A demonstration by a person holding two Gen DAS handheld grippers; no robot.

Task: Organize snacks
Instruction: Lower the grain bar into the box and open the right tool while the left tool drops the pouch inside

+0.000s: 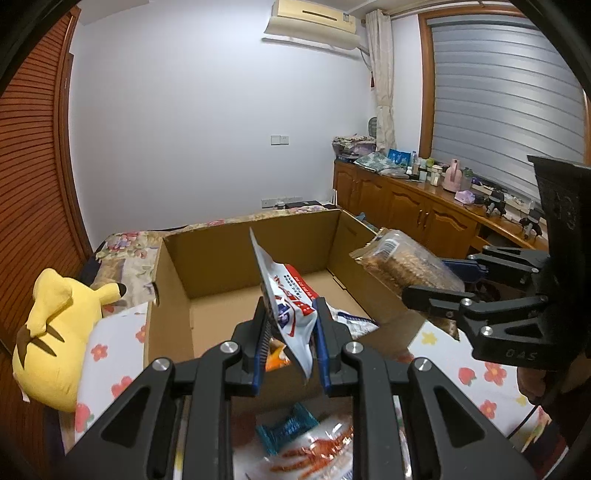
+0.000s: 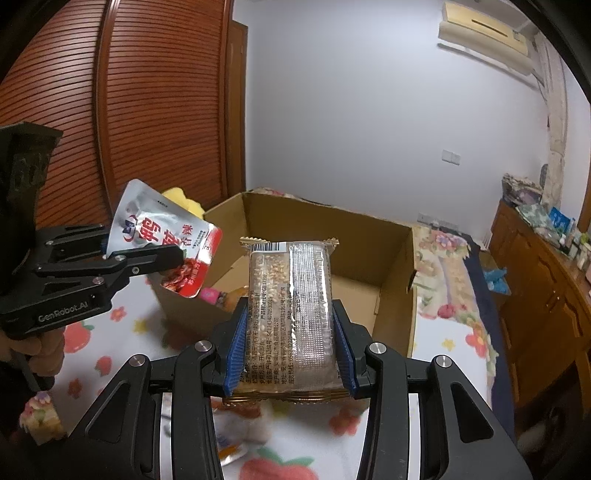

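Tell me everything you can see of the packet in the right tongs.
The clear packet is a flat, oblong wrapper with gold crimped ends, showing a pale grainy bar inside. Its printed back, with a barcode near the top and a silvery seam down the middle, faces the camera. The right tongs clamp its long edges, blue pads pressing each side. It is held in the air before the cardboard box.

A home bedroom: floral bed (image 1: 122, 251), wooden wardrobe (image 2: 159, 99), air conditioner (image 1: 314, 22).

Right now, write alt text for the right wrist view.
The right gripper clamps a clear-wrapped, grain-coloured snack bar packet upright above an open brown cardboard box on a flower-print bedsheet. To its left, the left gripper holds a silver-and-red foil snack pouch.
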